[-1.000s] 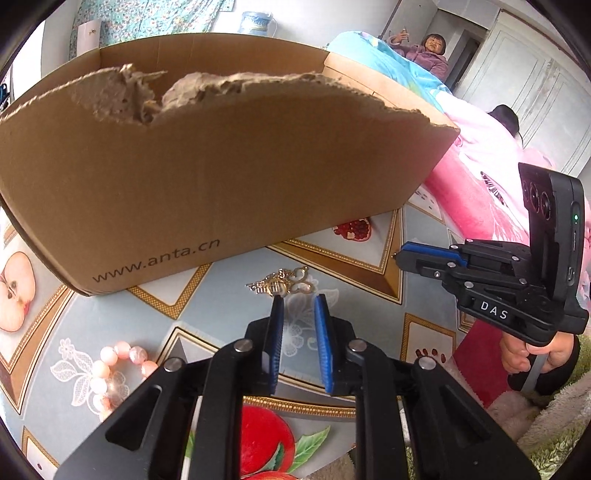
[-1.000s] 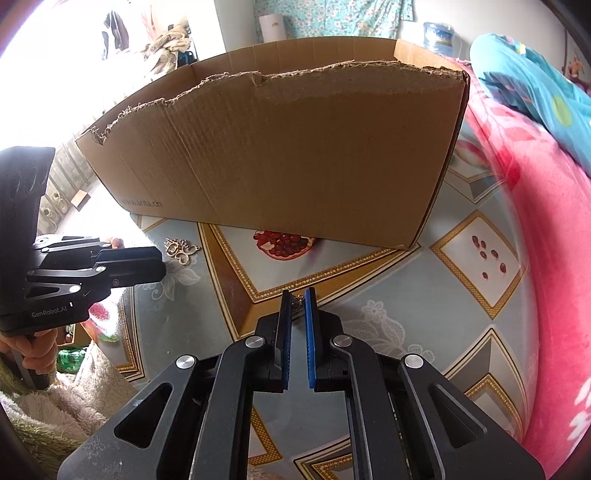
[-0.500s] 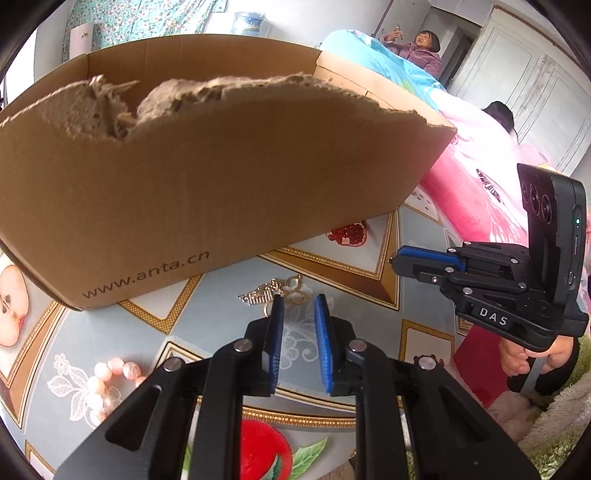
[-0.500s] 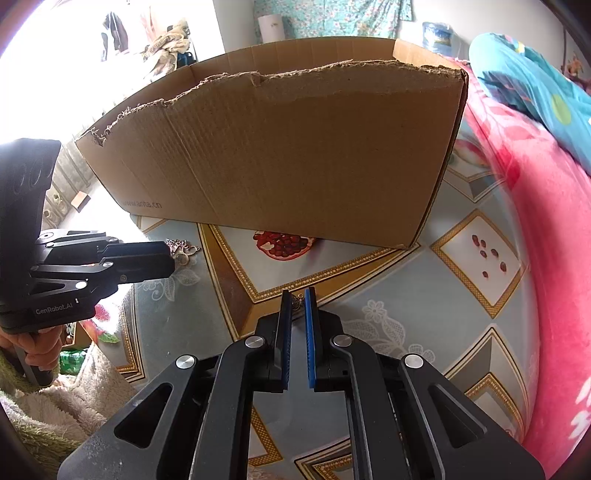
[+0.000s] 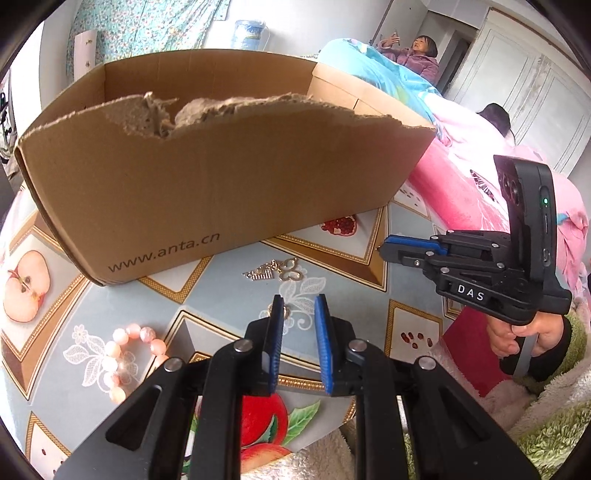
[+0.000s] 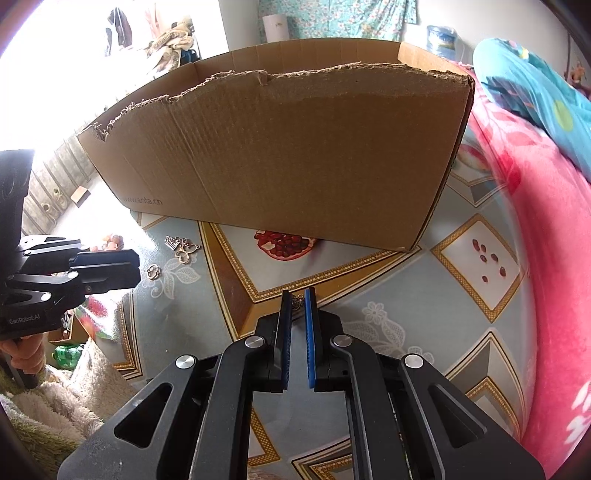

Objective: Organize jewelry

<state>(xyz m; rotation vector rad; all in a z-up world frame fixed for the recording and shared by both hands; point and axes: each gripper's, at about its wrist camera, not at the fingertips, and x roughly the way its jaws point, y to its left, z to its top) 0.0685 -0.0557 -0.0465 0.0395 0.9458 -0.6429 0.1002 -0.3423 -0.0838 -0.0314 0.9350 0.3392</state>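
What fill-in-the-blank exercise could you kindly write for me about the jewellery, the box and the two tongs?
1. The bead bracelet lying on the table is ___ in colour.
2. The web address printed on the box reads www.___.cn.
3. The right tongs pinch a small metal charm, while the left tongs hold ___.

Missing words: pink; anta; nothing

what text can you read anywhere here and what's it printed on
"www.anta.cn": front wall of the torn brown cardboard box.
"DAS": side of the black right gripper, seen from the left wrist.
"GenRobot.AI": side of the black left gripper, seen from the right wrist.
Label on the blue-and-white container behind the box: too blurred.
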